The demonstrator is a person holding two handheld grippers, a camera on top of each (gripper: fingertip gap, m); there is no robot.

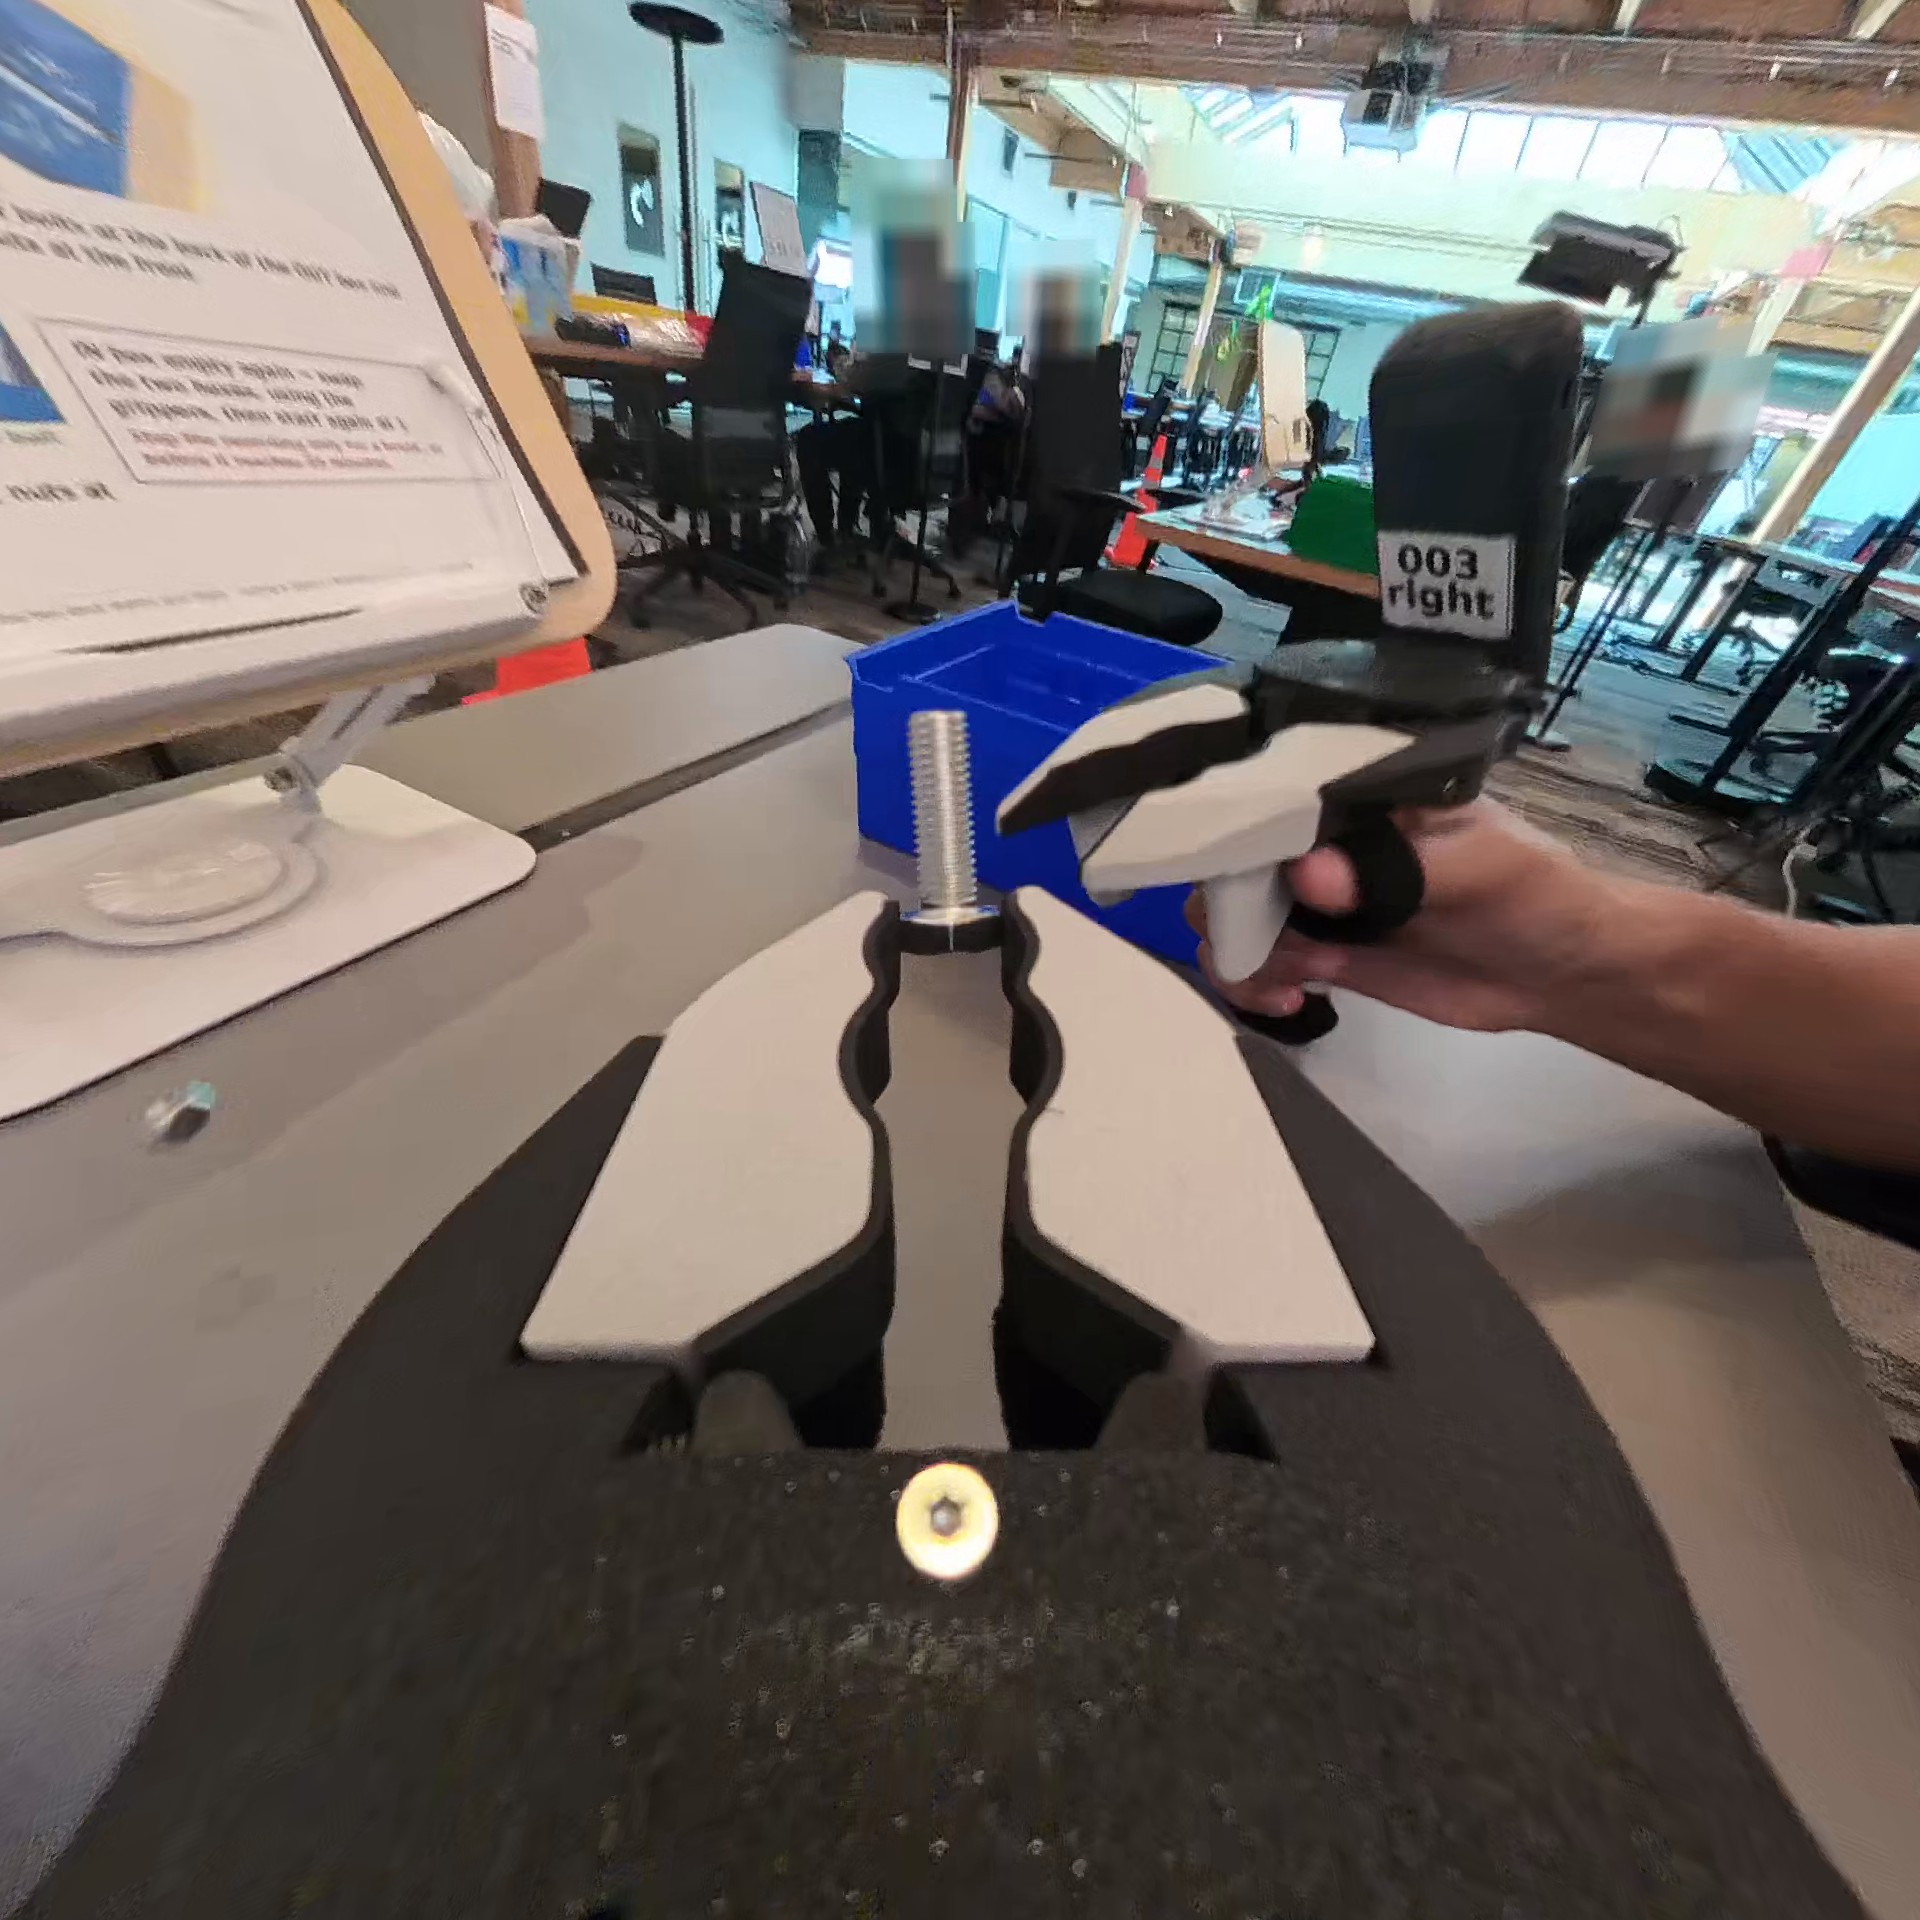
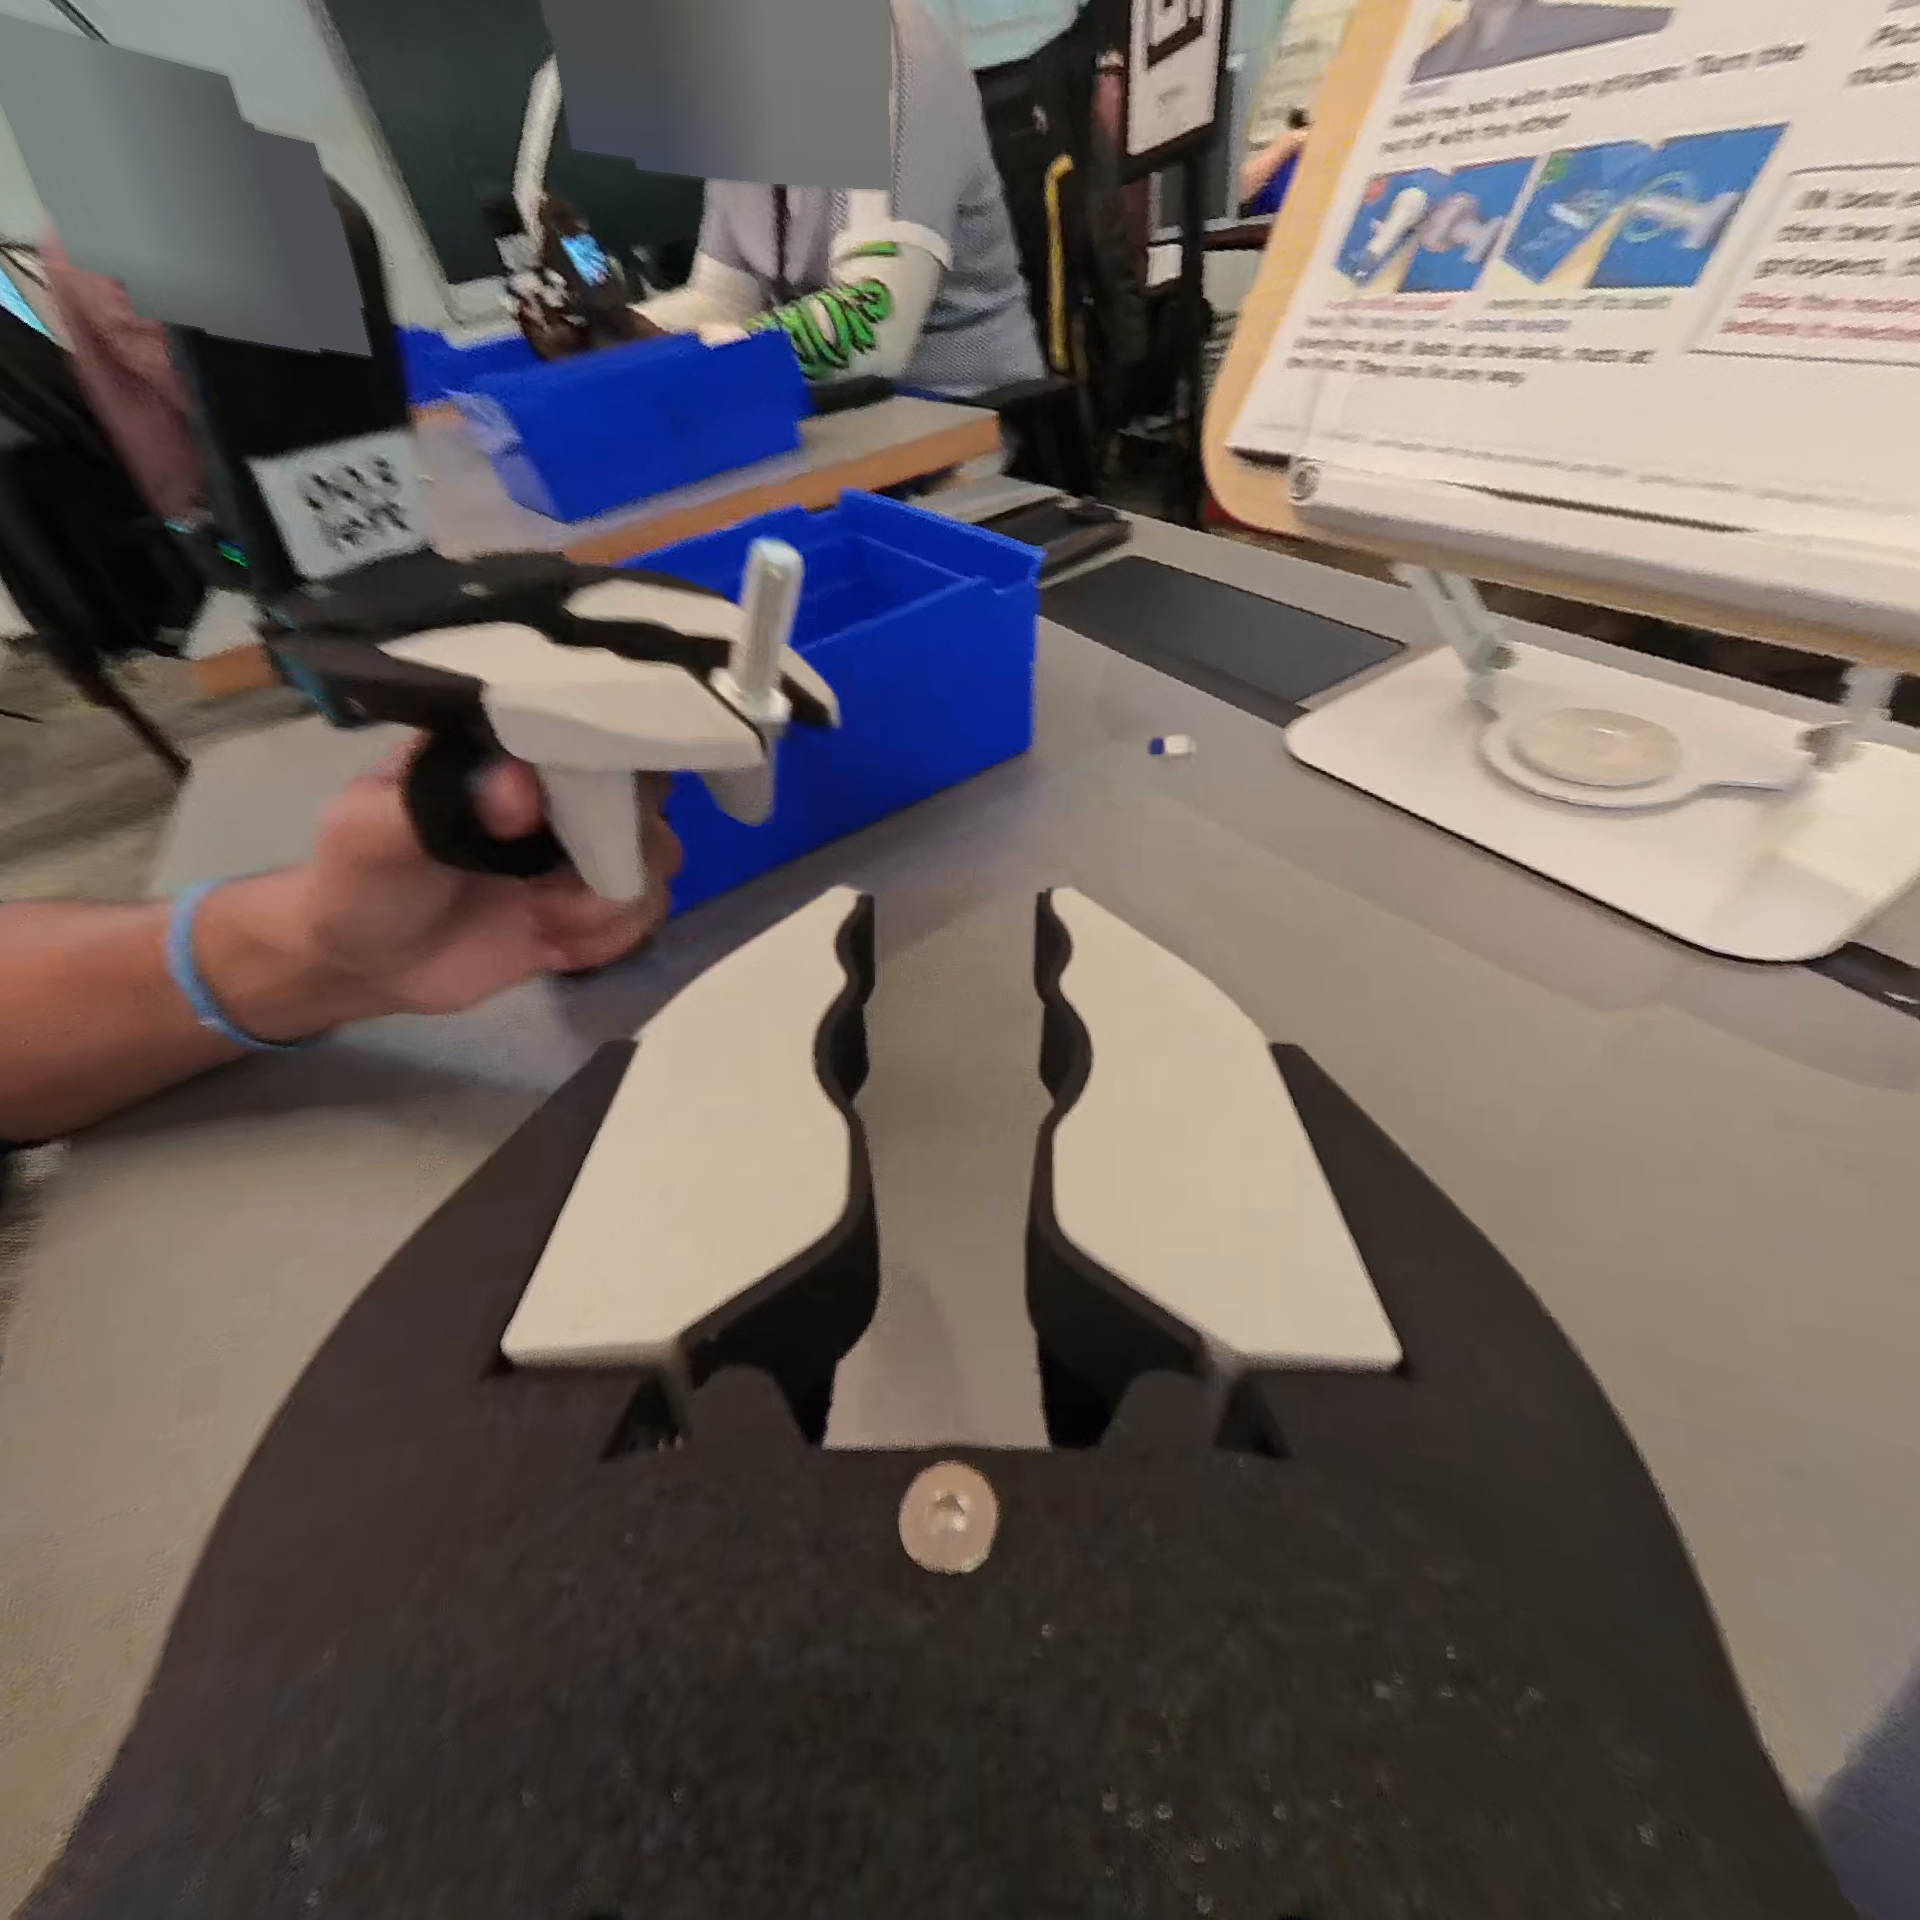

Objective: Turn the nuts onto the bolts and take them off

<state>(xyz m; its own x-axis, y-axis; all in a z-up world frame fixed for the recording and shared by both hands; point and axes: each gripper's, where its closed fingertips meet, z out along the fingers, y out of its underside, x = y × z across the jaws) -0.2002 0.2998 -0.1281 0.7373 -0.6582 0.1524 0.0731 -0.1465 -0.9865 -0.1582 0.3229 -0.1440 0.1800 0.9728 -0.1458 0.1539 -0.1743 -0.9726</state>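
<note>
I am holding the bolt (image 1: 943, 821) upright by its hex head in my left gripper (image 1: 948, 925), jaws pinching the head, the bare threaded shank pointing up just near of the blue bin (image 1: 997, 707). My right gripper (image 2: 954, 914) is hovering empty to its right, jaws standing apart, while a loose nut (image 1: 179, 1112) is lying on the grey table (image 1: 675, 727) at the near left. I am judging both pieces as rigid, smooth steel, small and liable to slip, so I would be taking the nut across its flats.
</note>
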